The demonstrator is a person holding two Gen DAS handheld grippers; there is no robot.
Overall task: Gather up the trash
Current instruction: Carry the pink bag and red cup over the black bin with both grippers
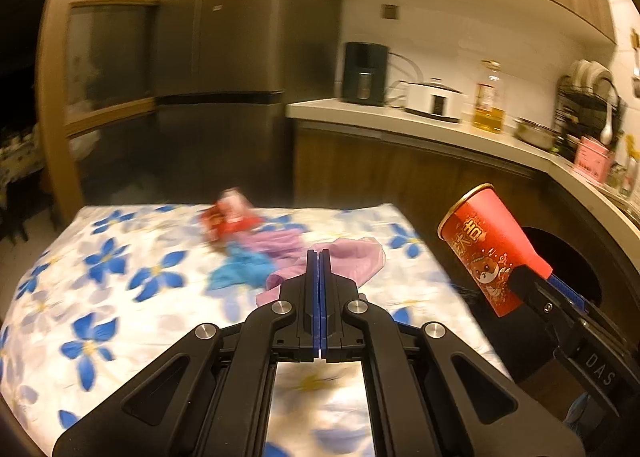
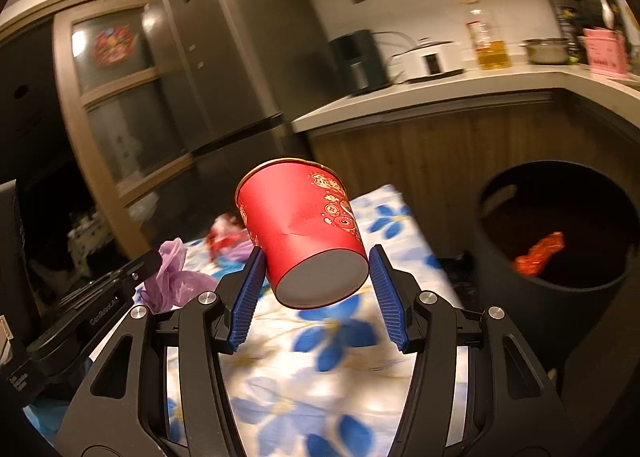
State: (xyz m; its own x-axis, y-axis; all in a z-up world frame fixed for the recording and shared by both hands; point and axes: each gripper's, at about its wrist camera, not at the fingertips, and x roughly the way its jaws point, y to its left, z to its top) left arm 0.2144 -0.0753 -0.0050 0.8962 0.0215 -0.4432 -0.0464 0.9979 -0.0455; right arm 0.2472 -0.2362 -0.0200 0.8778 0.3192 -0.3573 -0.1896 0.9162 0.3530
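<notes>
My right gripper [image 2: 316,257] is shut on a red paper cup [image 2: 304,233] and holds it tilted above the right edge of the flowered table [image 2: 320,341]; the cup [image 1: 486,247] and that gripper [image 1: 536,281] also show in the left wrist view. My left gripper [image 1: 319,257] is shut and empty above the table [image 1: 120,289]. Ahead of it lie a pink plastic bag [image 1: 352,261], a blue scrap [image 1: 240,269] and a red wrapper [image 1: 228,217]. A black trash bin [image 2: 560,241] stands to the right of the table with a red wrapper [image 2: 540,253] inside.
A kitchen counter [image 1: 400,121] runs behind with a dark appliance [image 1: 364,73], a white cooker [image 1: 434,99], an oil bottle [image 1: 490,101] and a dish rack [image 1: 588,109]. A tall fridge [image 1: 224,57] stands behind the table. The bin's opening [image 1: 568,261] shows behind the right gripper.
</notes>
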